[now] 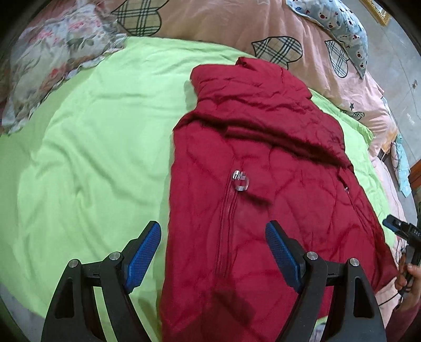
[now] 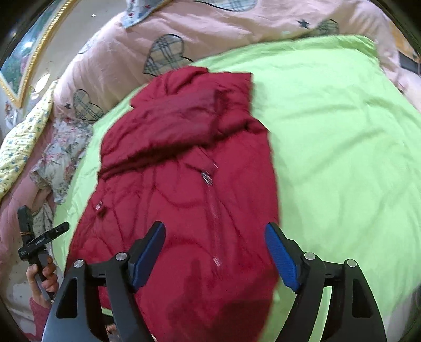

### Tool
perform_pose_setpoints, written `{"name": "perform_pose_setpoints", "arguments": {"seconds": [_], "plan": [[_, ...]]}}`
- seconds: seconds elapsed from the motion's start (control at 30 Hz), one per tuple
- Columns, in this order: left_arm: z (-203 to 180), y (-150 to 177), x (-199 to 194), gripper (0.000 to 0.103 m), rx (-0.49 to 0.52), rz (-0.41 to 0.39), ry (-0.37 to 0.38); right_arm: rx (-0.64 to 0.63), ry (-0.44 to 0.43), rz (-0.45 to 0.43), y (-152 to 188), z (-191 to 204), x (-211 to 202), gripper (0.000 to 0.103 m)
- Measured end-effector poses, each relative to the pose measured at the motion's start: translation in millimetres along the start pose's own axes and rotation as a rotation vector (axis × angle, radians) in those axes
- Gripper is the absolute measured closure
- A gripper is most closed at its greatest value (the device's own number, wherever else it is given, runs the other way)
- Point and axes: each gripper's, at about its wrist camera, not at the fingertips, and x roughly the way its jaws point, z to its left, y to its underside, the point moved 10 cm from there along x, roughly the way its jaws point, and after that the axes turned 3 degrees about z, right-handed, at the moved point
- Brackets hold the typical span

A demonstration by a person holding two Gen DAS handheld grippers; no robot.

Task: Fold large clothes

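A dark red quilted jacket (image 1: 263, 184) lies on a light green sheet (image 1: 92, 157), its sides folded in and a clear buckle (image 1: 240, 180) on top. It also shows in the right wrist view (image 2: 184, 184). My left gripper (image 1: 213, 234) is open and empty, hovering above the jacket's near end. My right gripper (image 2: 214, 235) is open and empty above the same end. The right gripper shows at the right edge of the left wrist view (image 1: 394, 223); the left gripper shows at the left edge of the right wrist view (image 2: 44, 231).
The green sheet (image 2: 342, 157) covers a bed with a pink quilt with plaid hearts (image 1: 223, 23). A floral pillow (image 1: 52, 65) lies at the far left. A blue patterned pillow (image 1: 342, 29) lies at the far right. A framed picture (image 2: 23, 60) stands beyond the bed.
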Motion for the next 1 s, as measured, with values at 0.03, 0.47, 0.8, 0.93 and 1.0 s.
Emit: {"name": "perform_pose_setpoints", "arguments": {"seconds": [0.03,0.47,0.8,0.93,1.0], "plan": [[2.4,5.0,-1.3,0.021,-0.004,0.004,0.0,0.007,0.005,0.012,7.2,-2.7,-0.8,0.023],[21.5,38.7,-7.4,0.02,-0.045,0.035,0.005,-0.027,0.028,0.085,66.7,1.9,2.2,0.023],[10.3,68.8,-6.0,0.021,0.005,0.072,0.068,-0.05,0.014,0.058,89.2,0.6,-11.6,0.057],[9.6,75.6,1.7,0.035,0.018,0.092,0.067,-0.037,0.008,0.064,90.1,0.8,-9.7,0.054],[8.8,74.8,2.5,0.04,0.016,0.086,0.074,-0.03,0.002,0.061,90.4,0.6,-9.1,0.054]]}}
